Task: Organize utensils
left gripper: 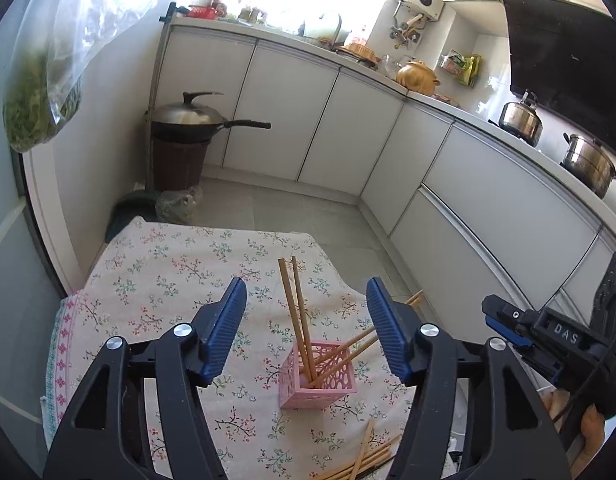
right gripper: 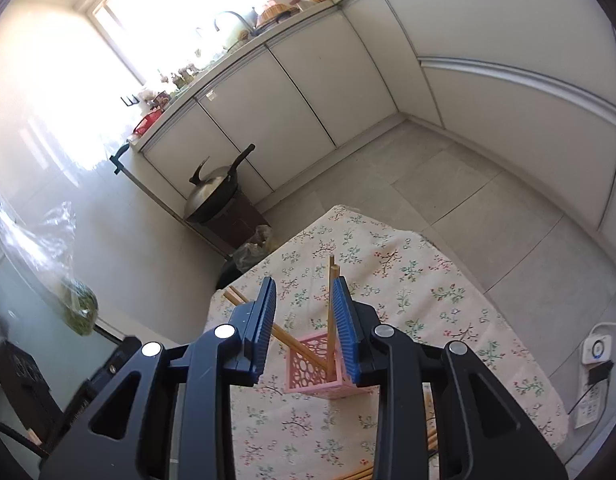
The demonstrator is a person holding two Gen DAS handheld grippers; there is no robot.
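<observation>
A pink perforated holder [left gripper: 318, 376] stands on the floral tablecloth [left gripper: 156, 272] with several wooden chopsticks [left gripper: 294, 304] leaning in it. It also shows in the right wrist view [right gripper: 314, 368] with its chopsticks [right gripper: 331, 312]. More loose chopsticks [left gripper: 368, 456] lie on the cloth near the front edge. My left gripper [left gripper: 306, 292] is open and empty, above and behind the holder. My right gripper [right gripper: 304, 292] is open and empty, just above the holder; it also appears at the right of the left wrist view [left gripper: 504, 316].
White kitchen cabinets [left gripper: 292, 108] wrap around the room. A wok with lid [left gripper: 192, 120] sits on a brown bin. Steel pots [left gripper: 588, 160] stand on the stove. A bag of greens [left gripper: 40, 104] hangs at left. A power strip [right gripper: 596, 356] lies on the floor.
</observation>
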